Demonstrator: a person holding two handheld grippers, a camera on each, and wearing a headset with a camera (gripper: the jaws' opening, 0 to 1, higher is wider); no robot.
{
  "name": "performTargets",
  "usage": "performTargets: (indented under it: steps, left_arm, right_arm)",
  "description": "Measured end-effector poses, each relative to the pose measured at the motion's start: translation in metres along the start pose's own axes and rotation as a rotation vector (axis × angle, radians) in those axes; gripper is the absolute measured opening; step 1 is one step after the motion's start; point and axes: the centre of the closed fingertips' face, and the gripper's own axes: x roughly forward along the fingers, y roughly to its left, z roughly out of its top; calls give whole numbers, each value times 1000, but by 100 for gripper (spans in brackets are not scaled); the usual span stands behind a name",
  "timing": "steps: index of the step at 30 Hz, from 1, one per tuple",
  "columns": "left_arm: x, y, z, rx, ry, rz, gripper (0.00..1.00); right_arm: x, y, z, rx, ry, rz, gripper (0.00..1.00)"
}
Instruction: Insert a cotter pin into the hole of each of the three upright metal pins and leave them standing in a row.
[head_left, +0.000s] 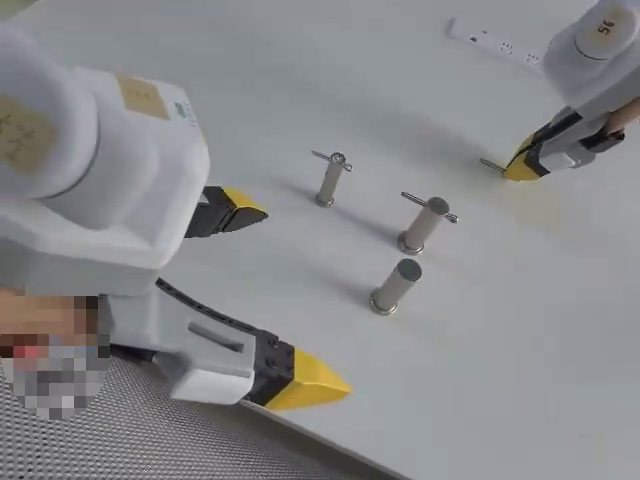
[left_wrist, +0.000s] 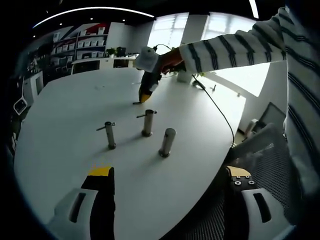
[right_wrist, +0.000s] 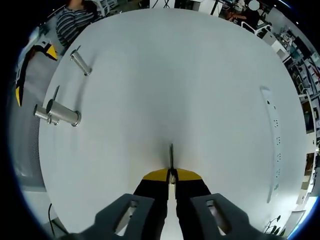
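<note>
Three upright metal pins stand on the white table (head_left: 500, 330). The far pin (head_left: 331, 181) and the middle pin (head_left: 424, 226) each carry a cotter pin through the top. The near pin (head_left: 396, 287) has none. My right gripper (head_left: 522, 168) rests low on the table to their right, shut on a loose cotter pin (head_left: 490, 163), whose shaft sticks out past the tips (right_wrist: 171, 156). My left gripper (head_left: 280, 295) is open near the table's front edge, left of the pins, with nothing between its jaws. The left gripper view has the pins (left_wrist: 167, 142) ahead of the left gripper (left_wrist: 170, 172).
A white power strip (head_left: 495, 42) lies at the far side of the table, and a cable (left_wrist: 215, 107) trails along the edge. A grey perforated surface (head_left: 150, 440) sits below the table's front edge. A person's striped sleeve (left_wrist: 235, 47) reaches over the table.
</note>
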Motion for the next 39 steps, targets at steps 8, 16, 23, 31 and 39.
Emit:
performTargets:
  steps: [8, 16, 23, 31, 39]
  left_arm:
    - [-3, 3, 2, -16, -10, 13, 88]
    - [-4, 4, -1, -28, -7, 14, 87]
    - [-6, 3, 5, -28, -29, 14, 87]
    - [-10, 13, 14, -54, -57, 30, 88]
    - [-19, 23, 28, -61, -100, 44, 85]
  right_arm:
    - [-1, 0, 1, 28, 11, -9, 0]
    - [-5, -2, -7, 29, 34, -46, 0]
    - [-22, -1, -8, 9, -21, -70, 0]
    - [-51, 8, 2, -104, -91, -146, 0]
    - [-80, 33, 13, -175, -147, -199, 0]
